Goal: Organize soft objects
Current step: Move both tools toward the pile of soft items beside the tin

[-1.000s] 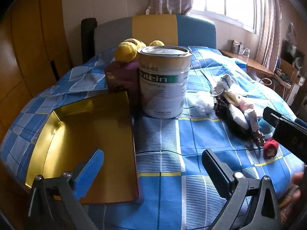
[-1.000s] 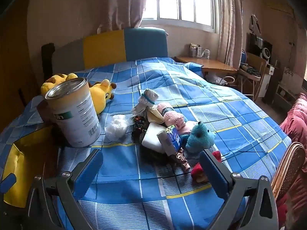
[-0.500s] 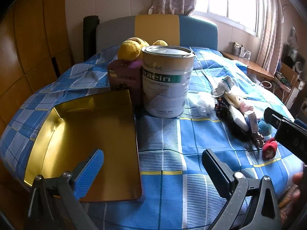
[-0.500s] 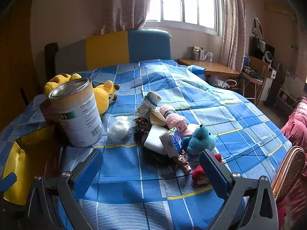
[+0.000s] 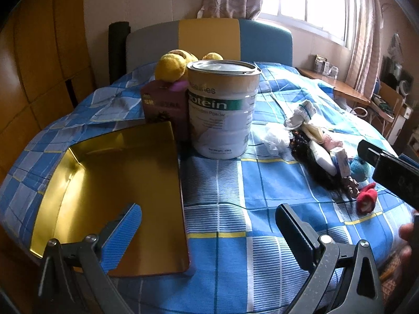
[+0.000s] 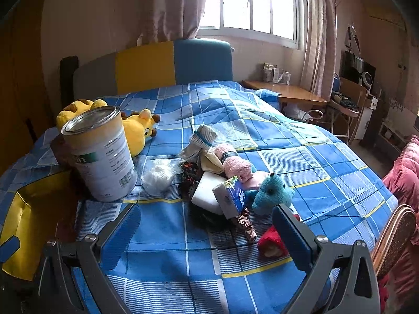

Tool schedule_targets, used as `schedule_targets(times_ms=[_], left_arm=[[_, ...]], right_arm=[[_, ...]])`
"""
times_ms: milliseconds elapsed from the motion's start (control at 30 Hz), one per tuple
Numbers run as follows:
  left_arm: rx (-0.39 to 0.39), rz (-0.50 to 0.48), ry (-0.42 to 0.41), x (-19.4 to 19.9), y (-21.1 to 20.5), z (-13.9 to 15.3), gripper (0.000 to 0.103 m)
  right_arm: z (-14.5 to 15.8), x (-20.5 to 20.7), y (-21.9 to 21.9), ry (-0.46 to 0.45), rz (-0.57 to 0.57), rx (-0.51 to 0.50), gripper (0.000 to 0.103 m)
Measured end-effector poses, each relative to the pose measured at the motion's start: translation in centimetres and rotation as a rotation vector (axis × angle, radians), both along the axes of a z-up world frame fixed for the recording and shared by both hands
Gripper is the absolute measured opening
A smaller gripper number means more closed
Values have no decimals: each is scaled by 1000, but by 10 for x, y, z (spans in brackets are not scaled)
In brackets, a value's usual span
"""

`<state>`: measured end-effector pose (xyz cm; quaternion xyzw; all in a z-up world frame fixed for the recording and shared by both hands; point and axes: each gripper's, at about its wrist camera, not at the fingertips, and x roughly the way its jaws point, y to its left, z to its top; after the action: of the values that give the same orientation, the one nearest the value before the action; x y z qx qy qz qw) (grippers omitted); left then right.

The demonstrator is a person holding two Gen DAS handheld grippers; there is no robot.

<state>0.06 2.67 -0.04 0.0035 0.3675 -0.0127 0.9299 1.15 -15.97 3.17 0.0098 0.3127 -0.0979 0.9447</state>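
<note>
A pile of soft things lies on the blue checked bed: a teal plush, a pink fluffy sock, a rolled white sock, a red plush, a tissue pack and a white puff. The pile shows at the right in the left wrist view. An open gold tin tray lies at the left. My left gripper is open and empty over the tray's right edge. My right gripper is open and empty just before the pile.
A tall protein powder can stands behind the tray, with a maroon box and a yellow plush behind it. A desk and chairs stand right of the bed. A wooden wardrobe is at the left.
Both grippers have risen and pulled back slightly, so the bed looks a little lower in both views. Nothing on the bed has moved. Both grippers stay open.
</note>
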Motion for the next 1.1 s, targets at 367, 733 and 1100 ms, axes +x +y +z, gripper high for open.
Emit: schedule_targets(times_ms=[367,733,1100], left_arm=[[-31,-39,17,0,-4,-3,103],[-28,-70,24,1,-9,-4,103],[-59,-96,33,4,-14,-3,103]], right_arm=[[5,5,-14,-9,-14,10,102],[9,11,-31,-16,-41,23,102],[30,29,-63,-72,-77,22,102]])
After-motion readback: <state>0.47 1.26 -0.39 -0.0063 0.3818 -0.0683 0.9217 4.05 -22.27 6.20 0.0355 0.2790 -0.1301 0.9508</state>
